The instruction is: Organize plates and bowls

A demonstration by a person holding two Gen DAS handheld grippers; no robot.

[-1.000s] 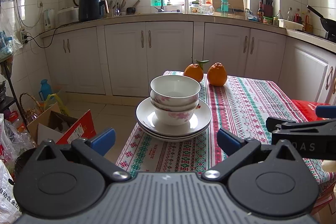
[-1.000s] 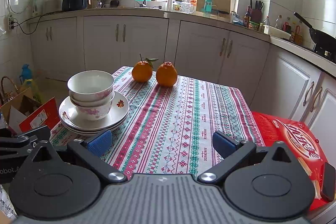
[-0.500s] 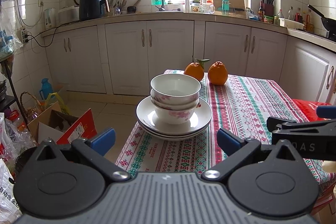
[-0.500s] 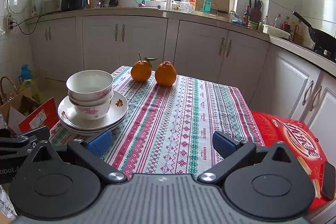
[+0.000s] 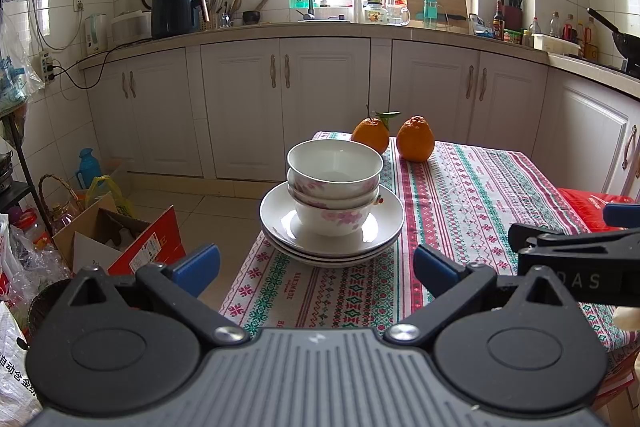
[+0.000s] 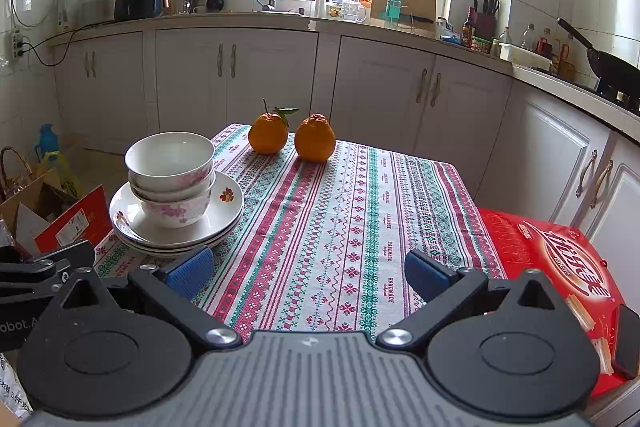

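Left gripper (image 5: 316,267): held level at the near edge of the table, fingers spread wide with nothing between the blue pads (image 5: 196,265); it points straight at the crockery stack, which lies a little beyond the fingertips. Right gripper (image 6: 306,273): held level beside the left one, likewise spread wide and empty, aimed at bare tablecloth (image 6: 340,227) to the right of the stack. Each gripper shows at the edge of the other's view.

Stack: three nested bowls (image 5: 334,183) with pink floral print stand upright in the centre of a pile of white plates (image 5: 332,227). The pile sits at the near left corner of the table; in the left wrist view its left rim reaches about to the cloth's left edge, with open floor and a cardboard box (image 5: 116,239) below that side.

Open room: the patterned cloth is bare to the right of the plates and across the middle of the table. Two oranges (image 6: 292,137) stand just beside each other at the far edge, well apart from the stack. A red package (image 6: 556,259) lies off the table's right edge. White cabinets (image 6: 280,83) stand beyond the table.
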